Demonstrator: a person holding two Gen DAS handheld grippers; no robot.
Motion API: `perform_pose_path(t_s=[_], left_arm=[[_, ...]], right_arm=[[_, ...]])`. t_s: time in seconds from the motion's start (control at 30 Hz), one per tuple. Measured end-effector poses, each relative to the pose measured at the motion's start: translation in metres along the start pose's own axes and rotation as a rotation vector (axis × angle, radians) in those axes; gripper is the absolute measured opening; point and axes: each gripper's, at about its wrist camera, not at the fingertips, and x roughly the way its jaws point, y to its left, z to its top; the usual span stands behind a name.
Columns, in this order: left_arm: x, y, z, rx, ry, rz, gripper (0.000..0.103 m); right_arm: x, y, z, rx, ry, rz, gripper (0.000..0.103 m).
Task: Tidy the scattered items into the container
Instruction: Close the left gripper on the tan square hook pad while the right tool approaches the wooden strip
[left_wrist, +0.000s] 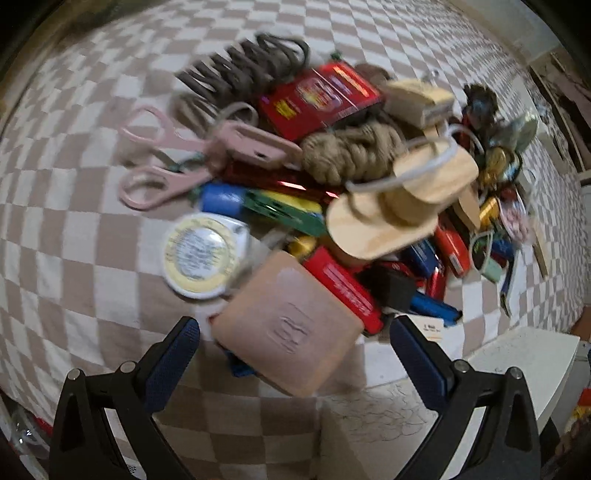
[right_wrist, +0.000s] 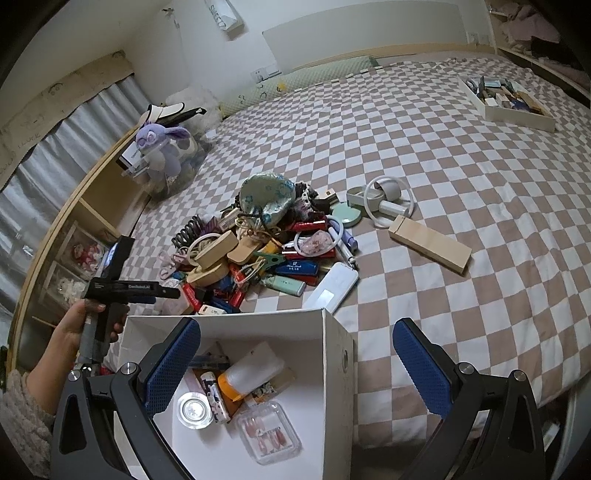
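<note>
A heap of small items lies on the checkered bedspread. In the left wrist view it shows pink scissors, a round tape tin, a wooden spool with white cord and a red box. My left gripper is open at the heap's near edge. A tan square case lies between its fingertips, and neither touches it. My right gripper hangs open over the white box, which holds an orange-capped bottle, a clear nail case and a round glass piece.
A wooden block, a small fan and a white power bank lie right of the heap. A white tray of items sits far right. A plush toy and shelves stand at the bed's left edge.
</note>
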Motion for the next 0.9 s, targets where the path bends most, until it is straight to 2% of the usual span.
perform_pose_path(t_s=[0.17, 0.33, 0.47, 0.53, 0.63, 0.77, 0.9], left_arm=[[0.014, -0.007, -0.001, 0.063, 0.026, 0.073, 0.103], [0.027, -0.002, -0.007, 0.117, 0.049, 0.149, 0.103], [0.016, 0.012, -0.014, 0.146, 0.007, 0.217, 0.103], [0.008, 0.026, -0.016, 0.136, -0.023, 0.254, 0.103], [-0.003, 0.062, -0.018, 0.049, -0.048, 0.300, 0.103], [-0.012, 0.110, -0.025, -0.104, -0.066, 0.259, 0.103], [-0.023, 0.132, -0.030, -0.157, -0.095, 0.157, 0.103]], right_arm=[[0.003, 0.000, 0.001, 0.018, 0.016, 0.030, 0.103], [0.007, 0.002, -0.001, 0.008, 0.029, 0.024, 0.103], [0.009, 0.000, 0.001, 0.025, 0.038, 0.035, 0.103], [0.009, -0.001, 0.000, 0.031, 0.038, 0.039, 0.103], [0.009, -0.002, 0.000, 0.035, 0.038, 0.036, 0.103], [0.009, -0.002, -0.001, 0.041, 0.041, 0.037, 0.103], [0.011, -0.002, -0.001, 0.040, 0.048, 0.043, 0.103]])
